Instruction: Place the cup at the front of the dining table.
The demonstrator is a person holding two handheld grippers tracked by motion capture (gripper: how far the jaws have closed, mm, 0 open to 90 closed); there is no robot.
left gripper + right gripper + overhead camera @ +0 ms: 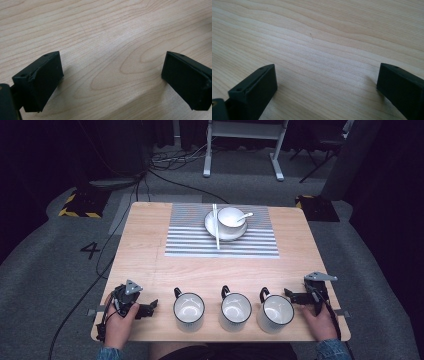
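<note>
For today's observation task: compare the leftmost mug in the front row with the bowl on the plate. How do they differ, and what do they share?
1. The leftmost mug has a dark loop handle; the bowl has none.
2. The mug stands straight on the table near the front edge; the bowl sits on a plate on the striped mat farther back.
3. A spoon rests in the bowl; nothing can be seen in the mug.

Both are white and upright.

A pale wooden table (pixel 150 250) stands on grey carpet. Toward its far edge lies a striped grey-and-white mat (pixel 190 242). Along the near edge three white mugs with dark rims stand in a row, handles turned away from the person: the left mug (pixel 189 311), the middle mug (pixel 235 310), the right mug (pixel 275 313). The mugs stand apart from one another.
</note>
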